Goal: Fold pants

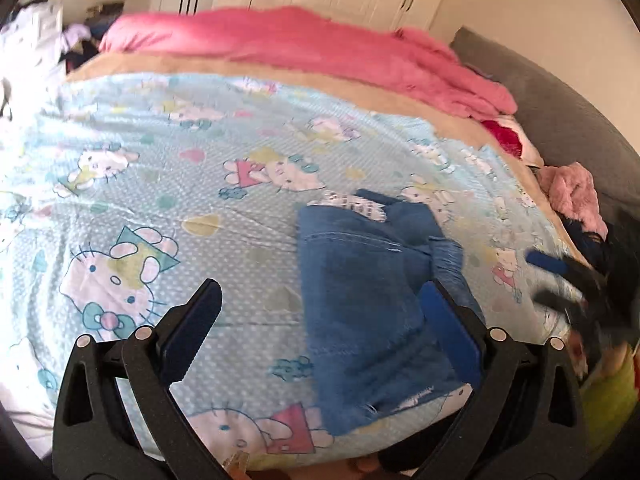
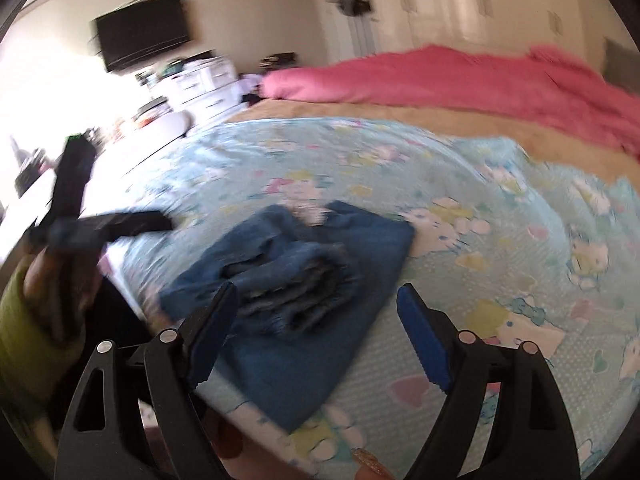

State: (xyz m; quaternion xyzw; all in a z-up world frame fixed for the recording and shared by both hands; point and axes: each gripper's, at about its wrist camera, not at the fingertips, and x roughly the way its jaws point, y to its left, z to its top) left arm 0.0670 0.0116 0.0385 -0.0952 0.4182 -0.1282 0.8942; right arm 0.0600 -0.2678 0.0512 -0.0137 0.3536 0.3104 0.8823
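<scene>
Left wrist view: the left gripper (image 1: 320,308) hovers with fingers spread wide and empty above the pants (image 1: 372,304), blue denim lying in a compact rectangle on the cartoon-print bedsheet (image 1: 160,168); the right gripper (image 1: 560,280), blurred at the far right, also appears released. Right wrist view: the right gripper (image 2: 320,312), fingers parted and holding nothing, faces the pants (image 2: 304,280), whose frayed hems lie stacked on top. Judged from both views, the folding seems essentially finished; at most a final tidying remains.
</scene>
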